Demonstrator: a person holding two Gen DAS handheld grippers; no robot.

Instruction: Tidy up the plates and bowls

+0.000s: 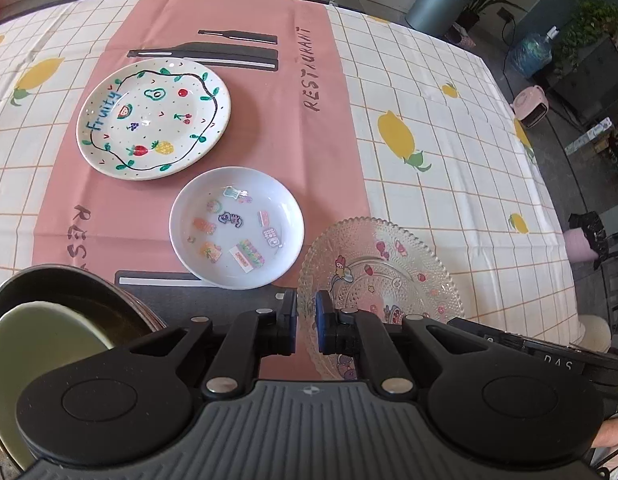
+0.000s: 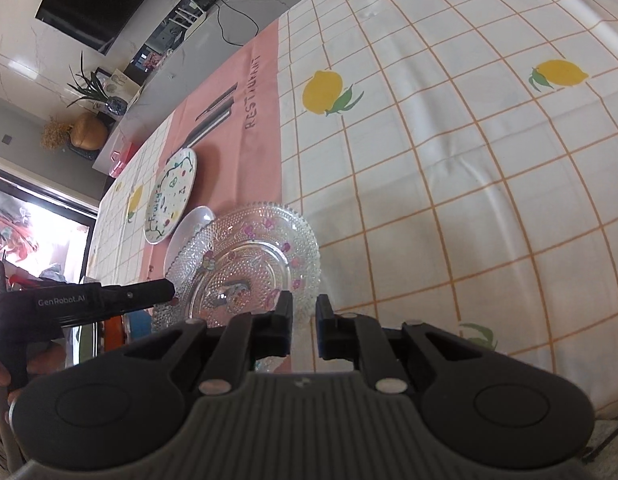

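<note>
Both grippers — left gripper (image 1: 306, 312), right gripper (image 2: 303, 316) — hover at the glass plate (image 1: 393, 264), fingers slightly apart, empty, seemingly ready to lift it.

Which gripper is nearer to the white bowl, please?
Left. The left gripper hovers just short of the white bowl; the right gripper sits beyond the glass plate, which lies between them.
</note>
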